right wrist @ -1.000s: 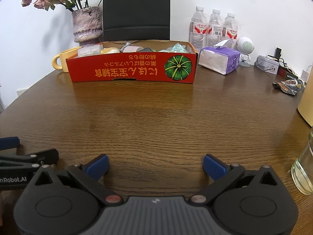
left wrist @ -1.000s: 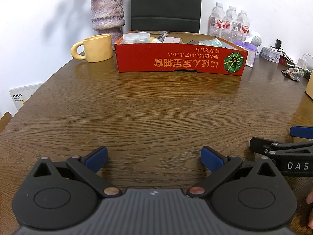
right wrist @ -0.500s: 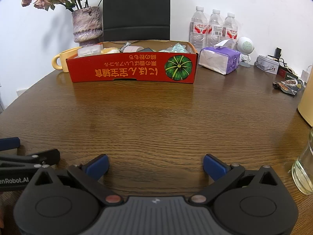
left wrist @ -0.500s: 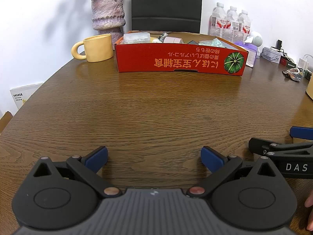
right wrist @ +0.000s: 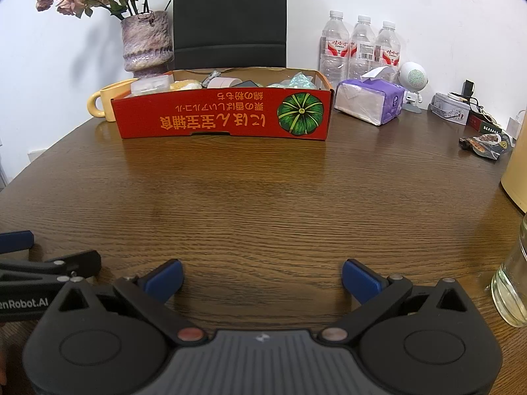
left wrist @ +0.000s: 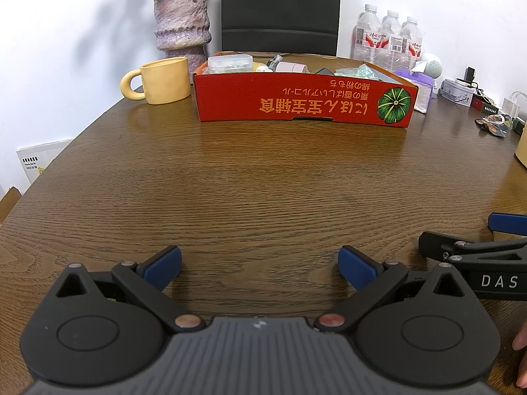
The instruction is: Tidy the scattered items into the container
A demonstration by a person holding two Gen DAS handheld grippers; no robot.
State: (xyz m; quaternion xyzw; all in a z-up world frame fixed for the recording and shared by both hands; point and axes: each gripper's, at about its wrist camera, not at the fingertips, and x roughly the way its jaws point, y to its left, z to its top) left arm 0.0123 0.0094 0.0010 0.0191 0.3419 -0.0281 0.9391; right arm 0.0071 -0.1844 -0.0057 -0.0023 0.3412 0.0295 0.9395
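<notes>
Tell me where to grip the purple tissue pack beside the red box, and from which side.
Grip the purple tissue pack across its two long sides, coming from above with the right gripper. It lies flat, and a tissue sticks up on top, so close below that.

Looks like a home or small office room: round wooden table [right wrist: 263, 197], black chair [right wrist: 229, 16] against white wall, vase of dried flowers [right wrist: 146, 44], yellow mug [left wrist: 163, 80], water bottles [right wrist: 360, 47], tissue pack [right wrist: 370, 102], chargers and snack wrapper at edge

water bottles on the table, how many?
3, upright in a row by the back wall, right of the red box: left, middle, right. More could hide behind them.
</notes>
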